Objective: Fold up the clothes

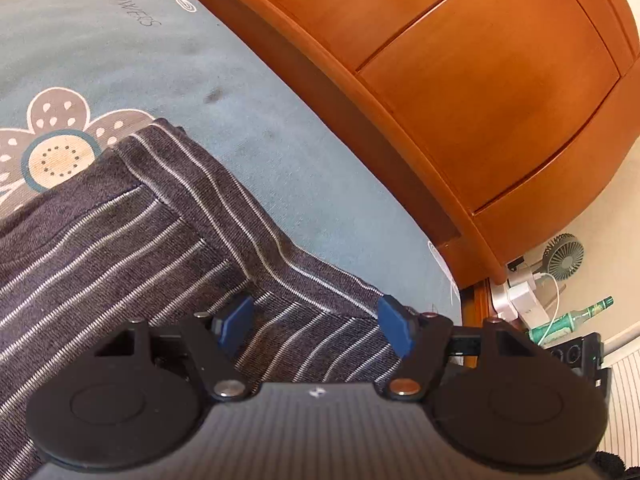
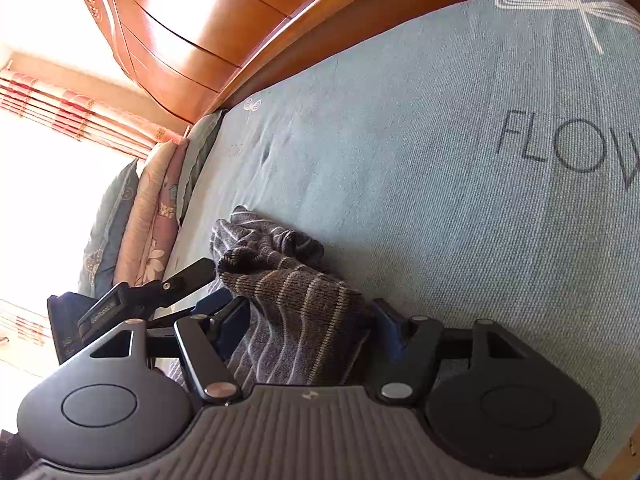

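One printed word, "FLOWERS" (image 1: pixel 130 5), beside striped garment (image 1: pixel 160 232).

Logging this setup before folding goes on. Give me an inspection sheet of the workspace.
Surface: blue-grey bed sheet printed with flowers and "FLOWERS".
Job's things: dark striped garment, flat under left, bunched at right.
Clutter: pillows at the bed's end.
Grippers: left hand-held gripper open over garment; right hand-held gripper open, fabric between its fingers.
Cables: white cable at charger.
Surroundings: wooden headboard, fan, green bottle, curtains.
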Motion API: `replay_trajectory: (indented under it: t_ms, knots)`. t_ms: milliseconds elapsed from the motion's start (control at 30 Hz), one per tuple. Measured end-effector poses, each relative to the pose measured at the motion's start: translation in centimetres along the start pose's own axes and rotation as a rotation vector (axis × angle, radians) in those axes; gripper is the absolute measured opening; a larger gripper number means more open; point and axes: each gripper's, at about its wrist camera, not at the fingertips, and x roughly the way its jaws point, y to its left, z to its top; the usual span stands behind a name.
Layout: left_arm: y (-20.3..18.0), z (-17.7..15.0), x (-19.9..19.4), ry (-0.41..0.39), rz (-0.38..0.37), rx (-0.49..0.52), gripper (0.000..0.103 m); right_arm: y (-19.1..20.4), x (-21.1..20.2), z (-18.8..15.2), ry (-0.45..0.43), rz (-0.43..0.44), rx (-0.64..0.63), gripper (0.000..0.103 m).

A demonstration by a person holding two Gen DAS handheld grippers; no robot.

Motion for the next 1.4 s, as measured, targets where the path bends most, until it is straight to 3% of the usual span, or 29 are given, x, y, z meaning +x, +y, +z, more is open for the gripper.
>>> replay_trajectory:
  t_ms: [67, 200, 333, 400, 533, 600, 667, 767, 867, 1033, 1100, 1167, 1267, 1367, 1400]
  knots:
    - [-0.7, 0.1, 0.3, 0.009, 0.027, 0.029, 0.068, 0.7, -0.9, 0.0, 0.004, 0.056, 0.002, 0.052]
    - [-1.9, 0.5, 1.5, 0.004, 0.089, 0.077, 0.069, 3.1, -3.3, 0.4, 0.01, 0.11, -0.056, 0.052]
    - [-4.0, 0.7, 1.8, -0.028, 0.151, 0.141, 0.069, 4.4, -5.1, 0.7, -0.006, -0.017, -0.132, 0.052]
    - [-4.7, 0.8, 1.1, -0.055, 0.146, 0.153, 0.069, 5.0, -6.1, 0.8, -0.035, -0.068, -0.164, 0.052]
    - [-5.0, 0.9, -2.1, -0.141, 0.124, 0.192, 0.069, 7.9, -6.1, 0.7, -0.037, -0.028, -0.312, 0.049]
    - [-4.5, 1.0, -2.6, -0.154, 0.123, 0.223, 0.07, 8.9, -3.9, 0.4, 0.014, -0.013, -0.381, 0.033]
    - [-4.1, 1.3, -1.8, -0.135, 0.142, 0.239, 0.07, 9.5, -1.4, 0.3, 0.061, -0.021, -0.446, 0.023]
    - [-3.9, 2.0, -0.9, -0.125, 0.163, 0.266, 0.069, 8.7, 1.5, 0.3, 0.046, -0.168, -0.534, 0.021]
    - [-3.9, 2.7, -0.2, -0.116, 0.186, 0.281, 0.07, 4.9, 1.9, 1.7, 0.042, -0.207, -0.397, 0.0]
    - [-3.8, 3.8, 0.8, -0.1, 0.223, 0.306, 0.07, 3.9, 0.1, 1.5, 0.025, -0.227, -0.328, 0.0]
    - [-3.8, 4.2, 0.9, -0.096, 0.236, 0.316, 0.07, 4.5, -1.2, 1.3, 0.014, -0.224, -0.298, 0.007]
    - [-4.4, 2.7, -1.9, -0.108, 0.204, 0.319, 0.07, 5.5, -2.6, 0.7, 0.006, -0.191, -0.3, 0.008]
    - [-5.5, -0.4, -5.7, -0.104, 0.137, 0.325, 0.07, 6.6, -3.0, -0.7, 0.069, -0.192, -0.36, 0.013]
    - [-7.1, -5.1, -7.8, -0.054, 0.09, 0.38, 0.07, 5.8, -1.6, -2.0, 0.138, -0.345, -0.412, 0.012]
    - [-7.8, -6.9, -8.3, -0.027, 0.082, 0.407, 0.07, 5.9, -1.7, -2.1, 0.139, -0.348, -0.408, 0.006]
